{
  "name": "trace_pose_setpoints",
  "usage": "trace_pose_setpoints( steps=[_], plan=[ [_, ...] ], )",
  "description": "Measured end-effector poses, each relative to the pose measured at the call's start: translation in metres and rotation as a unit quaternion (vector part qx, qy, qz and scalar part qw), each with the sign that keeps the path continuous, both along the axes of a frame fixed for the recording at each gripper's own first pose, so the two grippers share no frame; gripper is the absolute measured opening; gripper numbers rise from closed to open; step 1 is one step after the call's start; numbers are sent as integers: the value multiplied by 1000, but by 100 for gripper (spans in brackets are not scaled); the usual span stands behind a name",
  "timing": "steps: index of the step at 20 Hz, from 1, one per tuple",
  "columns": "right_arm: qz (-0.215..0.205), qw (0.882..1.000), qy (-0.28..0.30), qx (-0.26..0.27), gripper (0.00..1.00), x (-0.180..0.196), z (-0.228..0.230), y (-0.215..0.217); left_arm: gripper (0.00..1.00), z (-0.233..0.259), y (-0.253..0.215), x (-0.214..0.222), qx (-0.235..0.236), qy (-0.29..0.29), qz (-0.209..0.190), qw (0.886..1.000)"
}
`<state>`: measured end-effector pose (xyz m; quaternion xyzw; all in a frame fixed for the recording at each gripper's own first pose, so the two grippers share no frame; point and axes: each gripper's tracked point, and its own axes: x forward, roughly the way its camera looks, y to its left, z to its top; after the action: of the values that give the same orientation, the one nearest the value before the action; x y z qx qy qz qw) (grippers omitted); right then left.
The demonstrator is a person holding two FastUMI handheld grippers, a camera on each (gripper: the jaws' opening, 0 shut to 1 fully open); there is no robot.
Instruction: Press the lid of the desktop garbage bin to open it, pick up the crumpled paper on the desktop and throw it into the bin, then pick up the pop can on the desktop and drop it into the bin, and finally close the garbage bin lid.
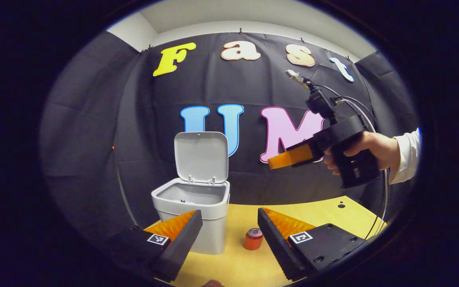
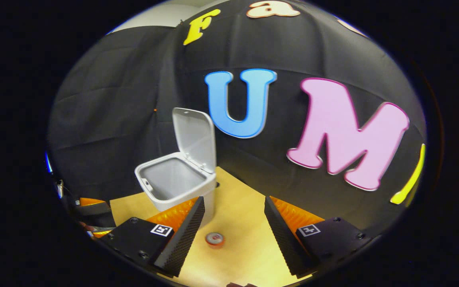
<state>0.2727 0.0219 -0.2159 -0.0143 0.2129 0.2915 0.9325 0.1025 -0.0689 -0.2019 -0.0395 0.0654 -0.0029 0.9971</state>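
A white desktop bin (image 1: 213, 210) stands on the yellow table with its lid (image 1: 201, 156) flipped upright, and the inside that I can see is bare. An orange pop can (image 1: 253, 238) stands upright just right of the bin's base. My left gripper (image 1: 229, 239) is open, low over the table, with the bin's front and the can between its fingers. A hand (image 1: 373, 151) holds my right gripper (image 1: 277, 163) high in the air, right of the bin. In the right gripper view that gripper (image 2: 233, 235) is open and empty above the can (image 2: 214, 239), with the bin (image 2: 165, 204) and lid (image 2: 195, 137) to the left.
The yellow tabletop (image 1: 333, 215) runs back to the black cloth wall close behind the bin. Cables (image 1: 373, 119) trail from the right gripper down to the table's right edge. Part of the left gripper (image 2: 90, 211) shows at the far left in the right gripper view.
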Motion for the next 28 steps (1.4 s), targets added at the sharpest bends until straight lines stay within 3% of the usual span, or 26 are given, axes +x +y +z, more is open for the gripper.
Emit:
trace_pose_setpoints(
  steps=[6, 11, 28],
  plan=[
    [-81, 996, 27, -20, 97, -18, -24, -91, 95, -85, -30, 60, -3, 39, -32, 999],
    [-109, 992, 50, -36, 97, -26, -47, -129, 96, -137, -58, 102, 9, 82, -57, 995],
    [-97, 991, 77, -47, 98, -14, -75, -127, 96, -251, -79, 147, 8, 202, -67, 977]
  ],
)
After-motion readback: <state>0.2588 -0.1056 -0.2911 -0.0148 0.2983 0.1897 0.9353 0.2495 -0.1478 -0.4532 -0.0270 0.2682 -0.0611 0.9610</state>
